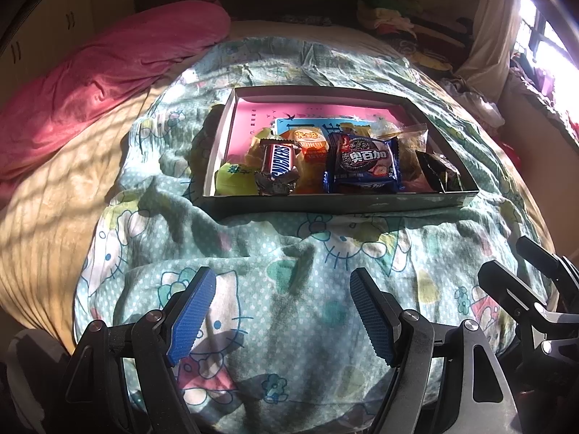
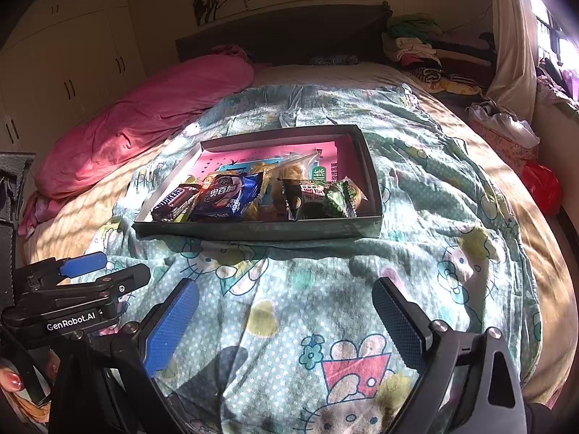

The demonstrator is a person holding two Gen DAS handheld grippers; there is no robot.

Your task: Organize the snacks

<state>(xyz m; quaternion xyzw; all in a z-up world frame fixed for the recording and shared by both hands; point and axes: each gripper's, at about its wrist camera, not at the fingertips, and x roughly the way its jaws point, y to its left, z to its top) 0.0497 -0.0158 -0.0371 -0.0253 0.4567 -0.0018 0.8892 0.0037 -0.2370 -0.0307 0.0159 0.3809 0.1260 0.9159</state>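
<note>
A shallow dark box [image 1: 336, 204] with a pink inside lies on the bed and holds several snacks: a Snickers bar [image 1: 278, 166], a blue cookie pack [image 1: 365, 164], an orange pack [image 1: 311, 144], a green-yellow pack [image 1: 233, 177] and a dark pack [image 1: 439, 173]. The box [image 2: 253, 229] also shows in the right wrist view with the Snickers bar [image 2: 173, 200], the cookie pack [image 2: 226, 197] and a green wrapped snack [image 2: 342, 195]. My left gripper [image 1: 282, 282] is open and empty, short of the box. My right gripper [image 2: 286, 293] is open and empty, also short of the box.
The box rests on a teal Hello Kitty blanket [image 1: 275, 253]. A pink duvet [image 1: 108, 76] lies at the left. Folded clothes [image 2: 416, 43] pile up at the far right of the headboard. A red bag [image 2: 542, 186] sits off the bed's right side. White wardrobes [image 2: 72, 72] stand left.
</note>
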